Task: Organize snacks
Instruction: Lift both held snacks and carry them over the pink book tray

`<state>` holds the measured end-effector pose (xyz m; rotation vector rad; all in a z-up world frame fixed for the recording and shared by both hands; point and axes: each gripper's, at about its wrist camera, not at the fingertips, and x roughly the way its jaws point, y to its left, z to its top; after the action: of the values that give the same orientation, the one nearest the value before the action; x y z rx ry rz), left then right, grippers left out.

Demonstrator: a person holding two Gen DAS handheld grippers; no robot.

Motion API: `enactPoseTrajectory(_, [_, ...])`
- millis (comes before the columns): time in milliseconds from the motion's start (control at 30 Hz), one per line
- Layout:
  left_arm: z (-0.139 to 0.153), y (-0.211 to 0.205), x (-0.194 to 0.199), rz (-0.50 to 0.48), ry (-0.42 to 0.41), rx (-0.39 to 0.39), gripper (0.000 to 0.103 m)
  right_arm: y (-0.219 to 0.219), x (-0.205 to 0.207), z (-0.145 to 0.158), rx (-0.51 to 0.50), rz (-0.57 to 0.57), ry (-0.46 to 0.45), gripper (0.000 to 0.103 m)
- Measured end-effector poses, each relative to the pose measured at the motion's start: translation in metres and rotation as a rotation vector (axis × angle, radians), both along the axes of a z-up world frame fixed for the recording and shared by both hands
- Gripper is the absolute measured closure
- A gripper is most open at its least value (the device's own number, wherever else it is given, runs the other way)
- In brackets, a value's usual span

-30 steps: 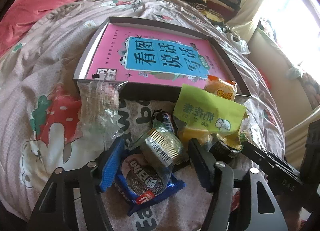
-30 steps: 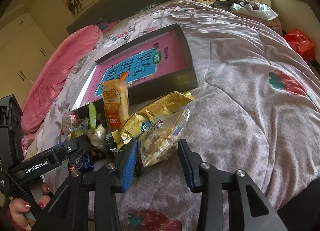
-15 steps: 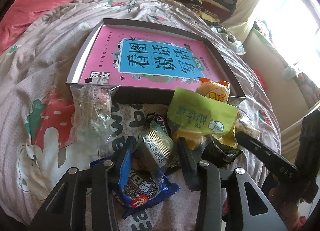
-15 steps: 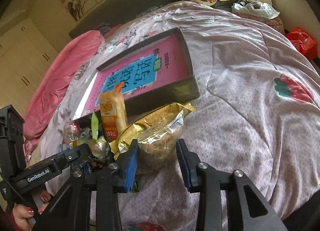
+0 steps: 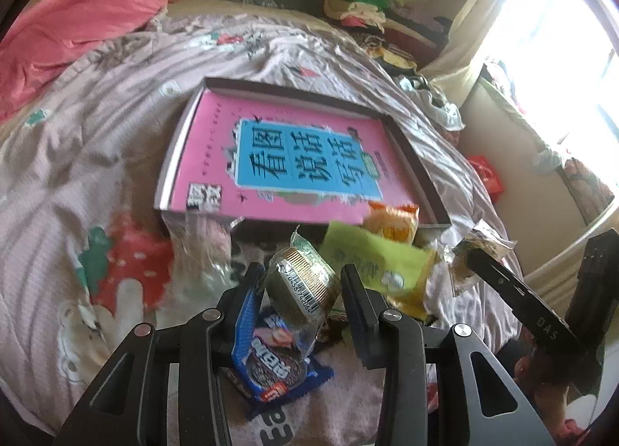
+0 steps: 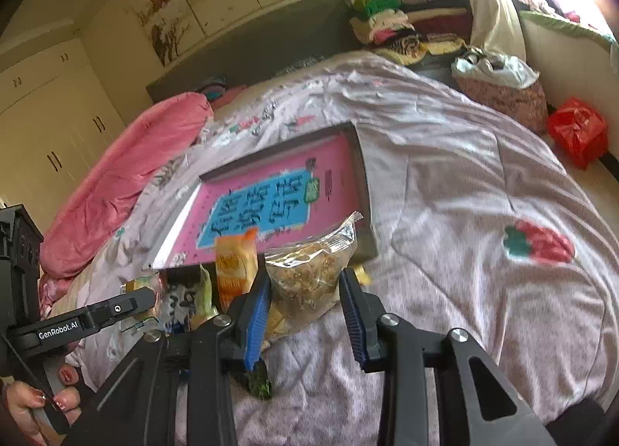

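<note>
My left gripper (image 5: 300, 283) is shut on a clear-wrapped round snack with a gold band (image 5: 301, 287) and holds it lifted above a blue cookie packet (image 5: 274, 368). My right gripper (image 6: 305, 291) is shut on a clear bag of crumbly brown snack (image 6: 309, 279), lifted off the bed; that bag also shows in the left wrist view (image 5: 472, 256). A shallow dark box with a pink book cover inside (image 5: 294, 159) lies beyond on the bed; it also shows in the right wrist view (image 6: 271, 206). A green packet (image 5: 371, 260) and an orange packet (image 5: 392, 219) lie by its near edge.
A clear empty-looking wrapper (image 5: 201, 248) lies left of the pile. The bed has a pink strawberry-print quilt (image 6: 483, 214) and a pink duvet (image 5: 77, 20) at the head. Clothes are piled at the back right (image 6: 387, 24). A red bag (image 6: 576, 129) sits on the floor.
Both grippers closed on their snacks and lifted them up and toward the box. The gold-band snack left the pile; the crumbly bag rose off the gold packet.
</note>
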<state>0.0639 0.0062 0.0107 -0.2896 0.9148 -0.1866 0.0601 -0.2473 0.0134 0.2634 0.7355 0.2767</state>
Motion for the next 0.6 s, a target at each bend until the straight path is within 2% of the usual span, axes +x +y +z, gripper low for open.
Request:
enactPoseTrajectory(267, [0.008,0.007,0.016,0.030,-0.019,0.015,0.061,0.008,0.017,0.010,-0.005,0.012,-0.061,0.067])
enactPoseTrajectory(600, [0.006,0.011,0.044,0.047,-0.017,0.026,0.061,0.013,0.046,0.006,-0.027,0.016,-0.075,0.067])
